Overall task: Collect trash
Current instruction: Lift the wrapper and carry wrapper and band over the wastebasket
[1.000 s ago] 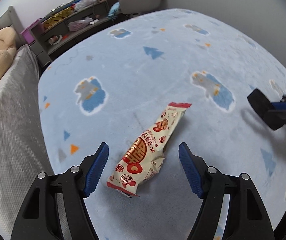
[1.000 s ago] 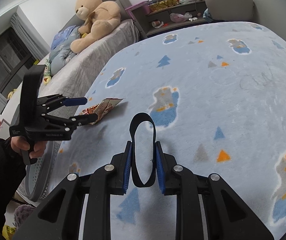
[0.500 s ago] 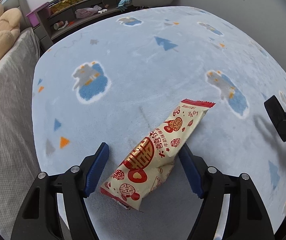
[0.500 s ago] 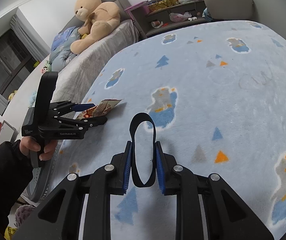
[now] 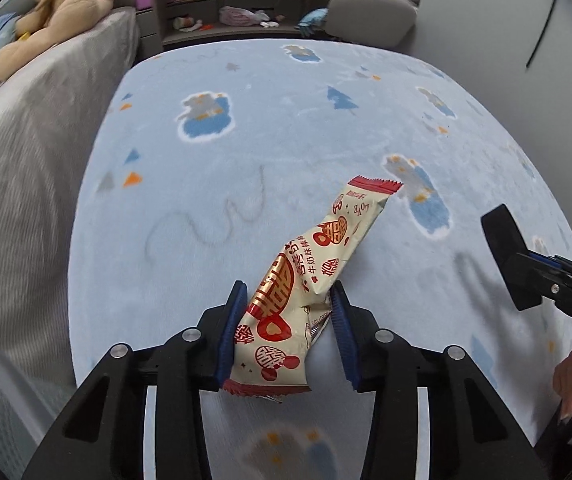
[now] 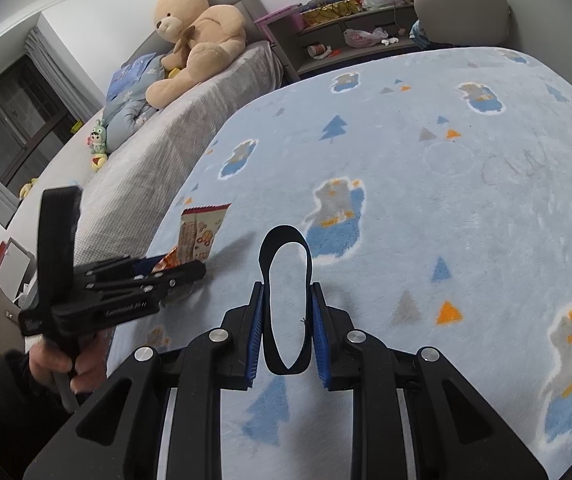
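Observation:
A cream and red snack wrapper lies slanted on the light blue rug, its near half between the blue pads of my left gripper. The jaws are closing and both pads press the crumpled wrapper. In the right wrist view the left gripper holds the wrapper with its far end tilted up off the rug. My right gripper is shut on a black strap loop that sticks up between its pads. The right gripper also shows at the right edge of the left wrist view.
A grey-covered bed runs along the rug's left side, with a large teddy bear on it. A cluttered low shelf and a grey chair stand at the far end. A person's hand grips the left handle.
The left gripper rolled and slid forward over the wrapper, and its jaws narrowed from wide open until the pads met it. The wrapper's far end tipped up. The right gripper stayed still.

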`<move>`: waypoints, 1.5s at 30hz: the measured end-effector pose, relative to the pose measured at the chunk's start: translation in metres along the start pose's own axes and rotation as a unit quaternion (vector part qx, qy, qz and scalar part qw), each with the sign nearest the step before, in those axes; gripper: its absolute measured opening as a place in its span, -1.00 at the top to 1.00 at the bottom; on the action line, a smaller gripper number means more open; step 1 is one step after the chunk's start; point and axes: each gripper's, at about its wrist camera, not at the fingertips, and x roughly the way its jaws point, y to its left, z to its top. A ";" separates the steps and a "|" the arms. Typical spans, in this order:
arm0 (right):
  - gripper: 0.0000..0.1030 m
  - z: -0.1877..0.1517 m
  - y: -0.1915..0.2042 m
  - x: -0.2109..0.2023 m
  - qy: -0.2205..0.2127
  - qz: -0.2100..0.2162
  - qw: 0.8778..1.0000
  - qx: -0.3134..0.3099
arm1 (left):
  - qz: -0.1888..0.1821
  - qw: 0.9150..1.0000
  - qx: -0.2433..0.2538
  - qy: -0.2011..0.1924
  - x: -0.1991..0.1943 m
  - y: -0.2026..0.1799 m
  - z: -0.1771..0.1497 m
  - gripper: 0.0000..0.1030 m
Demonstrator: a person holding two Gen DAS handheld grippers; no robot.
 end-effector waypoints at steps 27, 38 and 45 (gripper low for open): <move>0.55 -0.039 0.180 0.001 0.028 0.052 0.987 -0.149 | 0.150 0.968 -0.154 -0.133 -0.192 0.074 -0.131 0.20; 0.55 -0.048 0.261 0.043 0.058 0.083 0.973 -0.208 | 0.225 0.935 -0.246 -0.124 -0.207 0.140 -0.176 0.20; 0.53 -0.055 0.288 0.071 0.080 0.090 0.966 -0.227 | 0.248 0.921 -0.281 -0.109 -0.197 0.167 -0.186 0.20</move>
